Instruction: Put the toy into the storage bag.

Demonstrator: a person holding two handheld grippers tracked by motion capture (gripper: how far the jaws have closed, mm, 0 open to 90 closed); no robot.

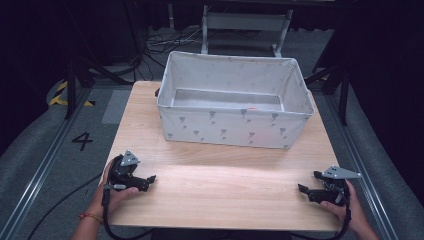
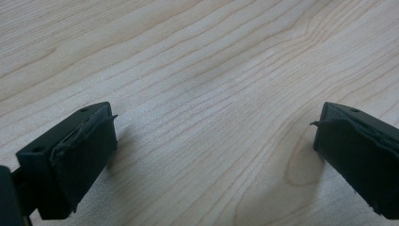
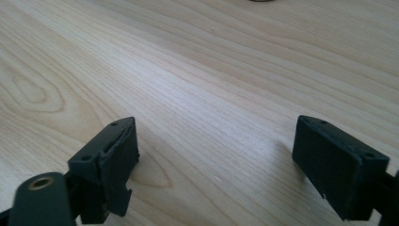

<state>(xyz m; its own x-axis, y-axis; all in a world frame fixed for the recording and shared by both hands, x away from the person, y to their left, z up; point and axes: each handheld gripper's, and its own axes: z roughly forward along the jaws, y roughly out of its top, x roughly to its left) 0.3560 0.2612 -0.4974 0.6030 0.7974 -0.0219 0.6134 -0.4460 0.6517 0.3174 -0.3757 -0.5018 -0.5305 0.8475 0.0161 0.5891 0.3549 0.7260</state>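
My left gripper [image 1: 148, 180] and right gripper [image 1: 309, 186] rest near the table's [image 1: 220, 195] front corners, jaws apart, bare wood between; one fabric bin [image 1: 234, 122] behind, seemingly empty.

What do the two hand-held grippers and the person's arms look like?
Both are black. The left hand-held gripper and the right hand-held gripper each carry a grey three-cornered plate on top and trail a black cable. Their jaws are blocky, with worn black pads. The forearms are bare; a thin orange-red band circles the left wrist.
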